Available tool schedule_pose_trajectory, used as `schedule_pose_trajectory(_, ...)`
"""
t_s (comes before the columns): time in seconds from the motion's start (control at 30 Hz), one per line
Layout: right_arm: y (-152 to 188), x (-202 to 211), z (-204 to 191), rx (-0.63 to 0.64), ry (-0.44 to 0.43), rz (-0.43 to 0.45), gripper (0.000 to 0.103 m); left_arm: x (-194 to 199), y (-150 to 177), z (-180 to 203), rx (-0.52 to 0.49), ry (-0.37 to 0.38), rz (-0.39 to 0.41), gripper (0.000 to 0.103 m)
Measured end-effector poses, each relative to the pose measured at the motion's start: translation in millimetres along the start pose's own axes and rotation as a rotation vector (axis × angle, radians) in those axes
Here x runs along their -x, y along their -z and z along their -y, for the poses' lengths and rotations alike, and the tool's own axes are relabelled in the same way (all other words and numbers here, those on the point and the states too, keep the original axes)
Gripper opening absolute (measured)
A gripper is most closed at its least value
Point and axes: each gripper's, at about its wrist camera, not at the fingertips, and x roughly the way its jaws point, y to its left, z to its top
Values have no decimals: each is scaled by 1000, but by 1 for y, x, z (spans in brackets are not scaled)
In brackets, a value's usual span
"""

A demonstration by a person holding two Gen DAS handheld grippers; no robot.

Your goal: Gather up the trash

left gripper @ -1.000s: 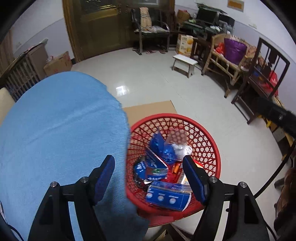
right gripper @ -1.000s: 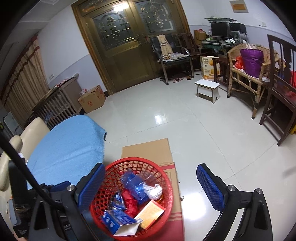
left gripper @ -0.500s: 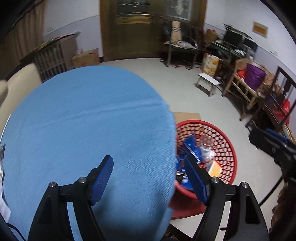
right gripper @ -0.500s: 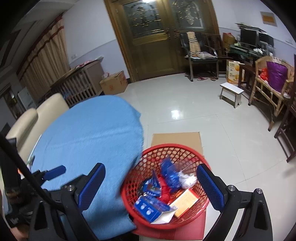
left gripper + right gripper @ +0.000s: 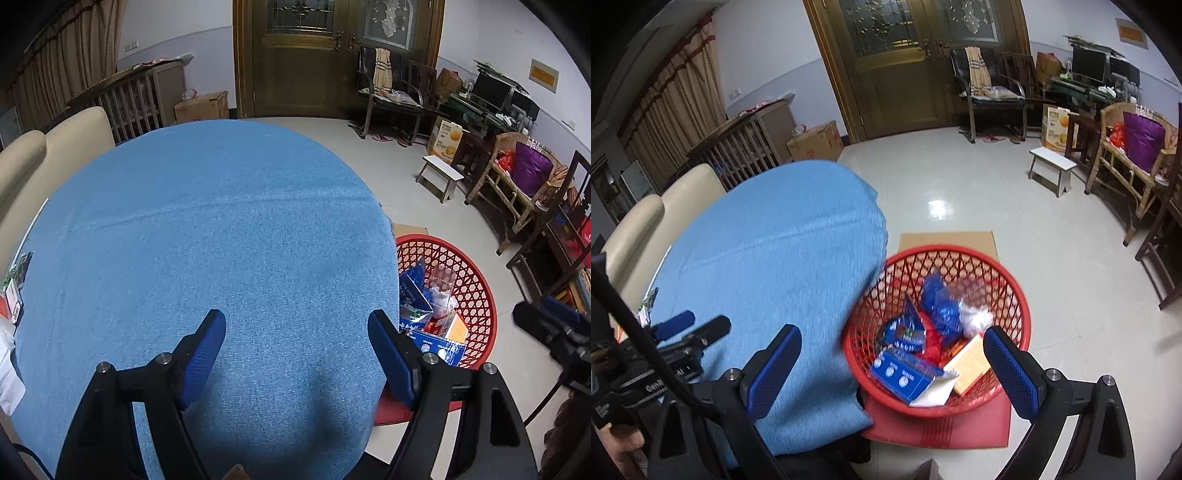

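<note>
Both grippers have swung from over the basket back toward the table: a second ago the left view was filled by the red basket, and now the blue cloth (image 5: pixel 221 240) takes up nearly all of it, with the basket (image 5: pixel 476 280) pushed off to the right edge. The left gripper (image 5: pixel 297 328) hangs over bare cloth with its jaws apart and nothing between them; they have opened a touch wider in the last second. The right gripper (image 5: pixel 892 345) also has its jaws wide apart and empty, its left finger over the cloth and its right finger over the basket rim. The basket sits on the floor on a sheet of cardboard (image 5: pixel 947 238), tucked just beside the table's edge, a placement that looks chosen so trash can be dropped straight off the table. It already holds blue packets, a flat blue box (image 5: pixel 905 376), an orange box (image 5: pixel 971 365) and something crumpled and white. The middle of the table is clear; the only loose bits in view lie at its far left edge, a small packet (image 5: pixel 14 284) among them, too cut off to name. Judging by that, the open jaws are being carried over for the next pickup there, and the job looks mostly done.
</note>
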Motion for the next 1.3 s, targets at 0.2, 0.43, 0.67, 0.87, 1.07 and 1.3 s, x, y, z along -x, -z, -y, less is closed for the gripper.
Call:
schedule_pose_trajectory(0.2, 17, -8, -3, -7, 28, -23, 100, 3, 7, 3, -14, -19, 3, 80)
schedule_pose_trajectory(0.43, 23, -9, -3, -30, 52, -8, 100, 9, 8, 3, -11, -32, 20, 80)
schedule_pose_trajectory(0.67, 28, -8, -3, -39, 65, -5, 100, 14, 12, 5, -13, -23, 30, 87)
schedule_pose_trajectory(0.87, 29, -6, -3, -38, 71, 1, 100, 19, 12, 5, -6, -6, 43, 87)
schedule_pose_trajectory(1.07, 28, -5, -4, -34, 94, 12, 100, 17, 13, 5, -1, -11, 41, 87)
schedule_pose_trajectory(1.3, 28, -7, -7, -28, 102, 19, 103, 13, 14, 7, -9, -16, 35, 87)
